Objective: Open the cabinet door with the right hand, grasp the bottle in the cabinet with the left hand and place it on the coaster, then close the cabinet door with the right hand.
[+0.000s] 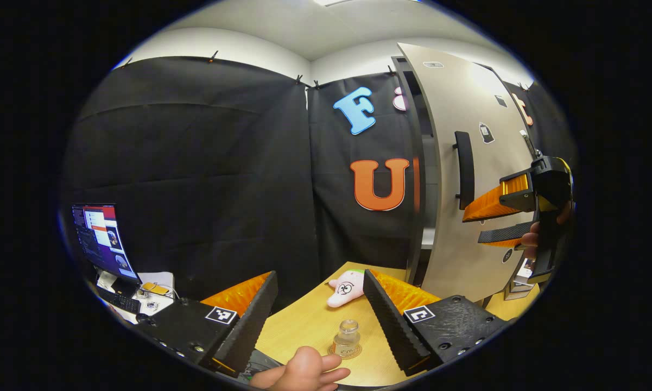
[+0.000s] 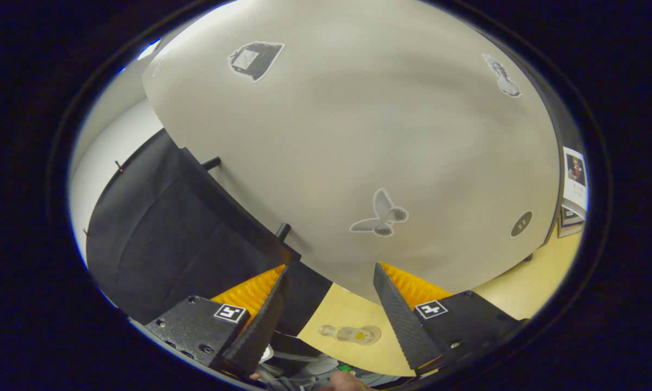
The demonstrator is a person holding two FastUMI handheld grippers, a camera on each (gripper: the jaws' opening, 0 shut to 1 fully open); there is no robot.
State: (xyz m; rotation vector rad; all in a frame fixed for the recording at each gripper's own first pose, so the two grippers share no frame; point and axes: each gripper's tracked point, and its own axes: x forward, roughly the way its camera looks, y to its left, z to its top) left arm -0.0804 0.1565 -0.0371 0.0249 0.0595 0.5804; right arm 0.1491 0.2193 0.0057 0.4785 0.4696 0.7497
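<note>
Both tools gape; bottle (image 1: 347,338) stands on coaster (image 1: 334,353)

Each gripper carries two wedge-shaped fingers with ribbed, sawtooth-textured inner faces, mounted on matte black housings fitted with small round screws along the edges. The left gripper (image 1: 320,312) and the right gripper (image 2: 330,304) each bear a square white-and-black fiducial marker on top of both finger blocks. In the left gripper view, the right gripper (image 1: 480,225) at the far right shows a boxy black body with a thin metal rod projecting from its top, and a hand (image 1: 304,374) appears at the near edge.
</note>
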